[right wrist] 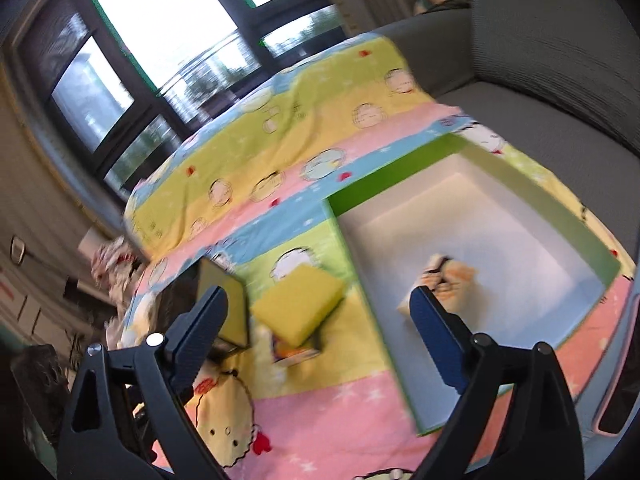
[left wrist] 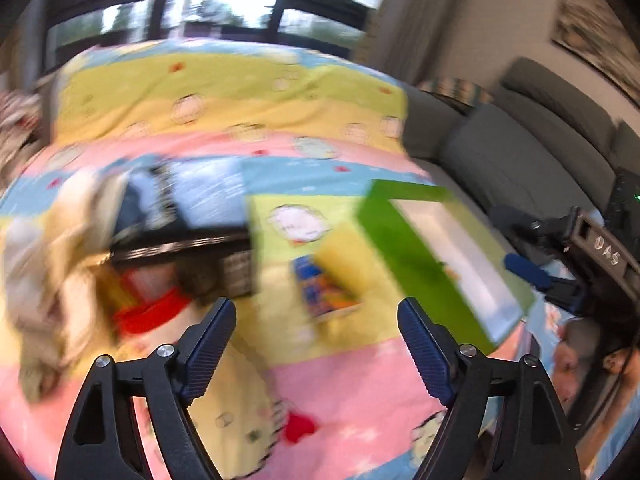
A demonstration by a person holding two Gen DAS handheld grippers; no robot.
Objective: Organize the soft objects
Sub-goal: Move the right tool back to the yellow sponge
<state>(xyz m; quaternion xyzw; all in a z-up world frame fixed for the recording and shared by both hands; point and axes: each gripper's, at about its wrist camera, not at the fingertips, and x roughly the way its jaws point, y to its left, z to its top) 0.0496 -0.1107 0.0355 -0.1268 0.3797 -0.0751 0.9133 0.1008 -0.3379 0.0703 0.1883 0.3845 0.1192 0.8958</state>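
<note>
Facing the bed (right wrist: 320,136), I hold both tongs wide open and empty. The yellow sponge (right wrist: 298,306) lies ahead of the right tongs (right wrist: 320,312), between its jaws' line of sight, long axis slanting up-right, just left of the green box (right wrist: 336,204). The left tongs (left wrist: 316,320) faces the dark tray (left wrist: 188,204); the right is nearer, I judge.
</note>
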